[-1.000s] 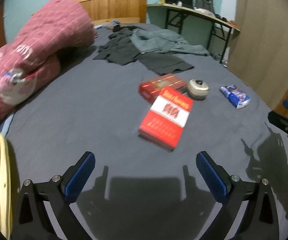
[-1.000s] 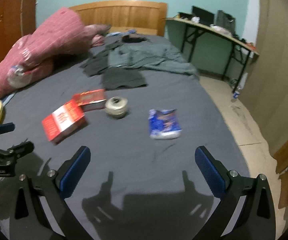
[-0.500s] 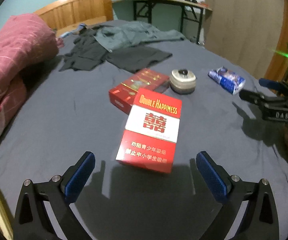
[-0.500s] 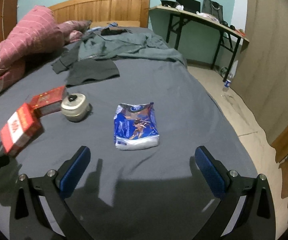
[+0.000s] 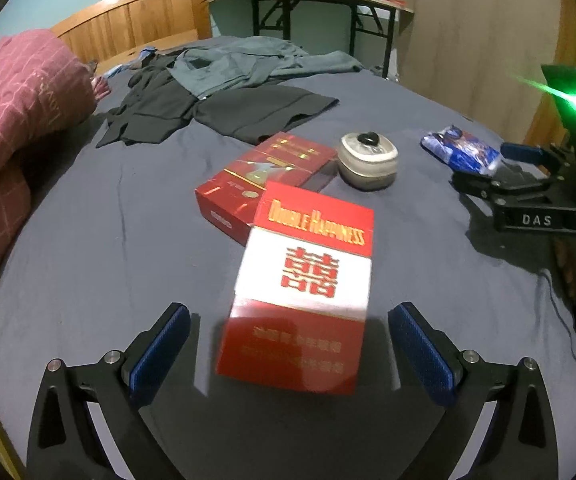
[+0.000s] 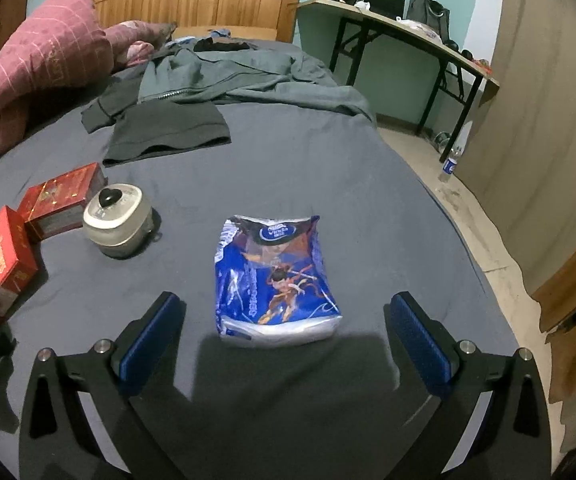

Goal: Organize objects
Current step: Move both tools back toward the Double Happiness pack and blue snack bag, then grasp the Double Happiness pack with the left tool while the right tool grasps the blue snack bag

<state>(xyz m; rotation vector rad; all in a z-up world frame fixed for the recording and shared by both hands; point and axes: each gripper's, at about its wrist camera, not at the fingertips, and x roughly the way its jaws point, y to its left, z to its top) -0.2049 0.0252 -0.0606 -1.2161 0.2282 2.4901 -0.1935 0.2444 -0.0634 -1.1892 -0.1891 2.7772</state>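
A red and white Double Happiness box (image 5: 307, 280) lies on the dark bed sheet, its near end between the fingers of my open left gripper (image 5: 289, 352). Behind it lie a second red box (image 5: 264, 176) and a round cream tin (image 5: 367, 160). A blue tissue pack (image 6: 276, 280) lies just ahead of my open right gripper (image 6: 284, 344), its near edge level with the fingertips. The same pack (image 5: 459, 150) shows in the left view, with the right gripper (image 5: 519, 176) beside it. The boxes (image 6: 0, 256) and the tin (image 6: 118, 220) sit to the pack's left.
Dark and grey clothes (image 6: 192, 92) are spread at the far end of the bed. A pink quilt (image 5: 16, 116) is piled at the left. The bed's right edge (image 6: 447, 220) drops to the floor, where a bottle (image 6: 451, 164) stands. A desk (image 6: 403, 36) stands beyond.
Both grippers have moved forward and lower. The Double Happiness box has come between the left fingers, and the tissue pack has come close to the right fingers. Both stay open.
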